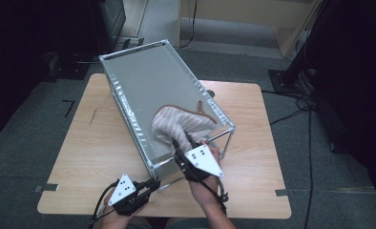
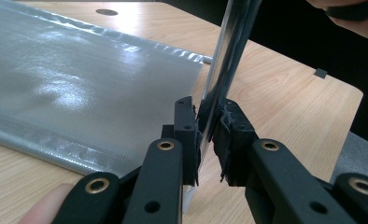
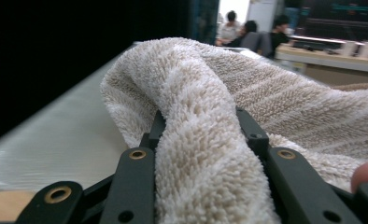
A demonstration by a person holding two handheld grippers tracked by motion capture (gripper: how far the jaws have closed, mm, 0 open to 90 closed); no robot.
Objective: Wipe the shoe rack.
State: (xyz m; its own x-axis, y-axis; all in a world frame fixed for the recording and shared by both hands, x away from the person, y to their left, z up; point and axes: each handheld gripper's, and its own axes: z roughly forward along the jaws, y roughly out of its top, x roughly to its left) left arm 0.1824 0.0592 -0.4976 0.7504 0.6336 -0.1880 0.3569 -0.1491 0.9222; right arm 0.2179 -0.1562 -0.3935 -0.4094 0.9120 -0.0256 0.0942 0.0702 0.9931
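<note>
A metal-framed rack (image 1: 133, 49) with a silvery sheet top (image 2: 79, 84) stands slanted on the wooden table (image 1: 95, 157). A beige striped towel (image 1: 181, 124) lies bunched on the rack's near right end. My right gripper (image 1: 180, 144) is shut on a thick fold of the towel (image 3: 275, 102), which bulges up between its jaws (image 3: 203, 126). At the rack's near corner my left gripper (image 1: 152, 183) is shut on a shiny metal leg (image 2: 226, 56), clamped between the pads (image 2: 205, 135).
The table has a small round hole (image 1: 210, 92) behind the rack. Black cables (image 1: 310, 124) run over the grey floor at the right. Dark equipment stands at the far left and right. Several people sit far off (image 3: 252, 32) in the right gripper view.
</note>
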